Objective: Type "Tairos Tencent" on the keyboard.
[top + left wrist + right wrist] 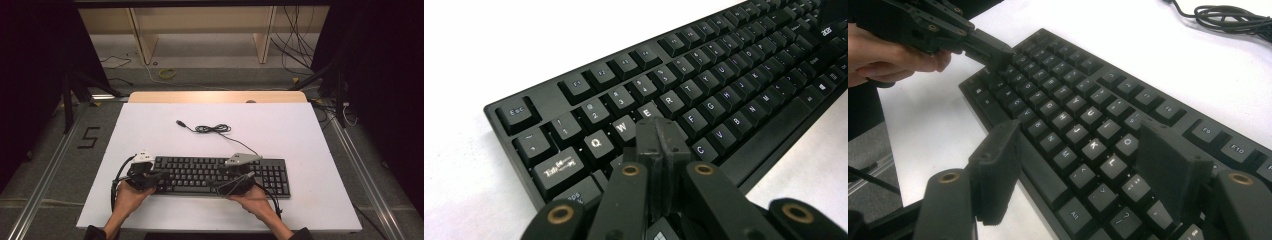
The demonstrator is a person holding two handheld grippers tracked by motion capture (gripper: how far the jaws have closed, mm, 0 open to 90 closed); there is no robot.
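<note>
A black keyboard (200, 172) lies on the white table top (290, 130), near its front edge. My left gripper (152, 176) is at the keyboard's left end. Its jaws are shut against each other with nothing between them. In the left gripper view the closed tip of the left gripper (659, 131) sits over the letter keys just below W and E on the keyboard (734, 75). My right gripper (236, 181) is over the right half of the letter keys. In the right gripper view the right gripper (1080, 137) stands wide open above the keyboard (1073, 85), holding nothing. The left gripper (998, 52) shows farther off.
The keyboard's black cable (212, 129) lies coiled on the table behind it, its USB plug (179, 122) loose to the left. The cable (1228, 15) also appears in the right gripper view. Floor, wooden legs and loose wires lie beyond the table's far edge.
</note>
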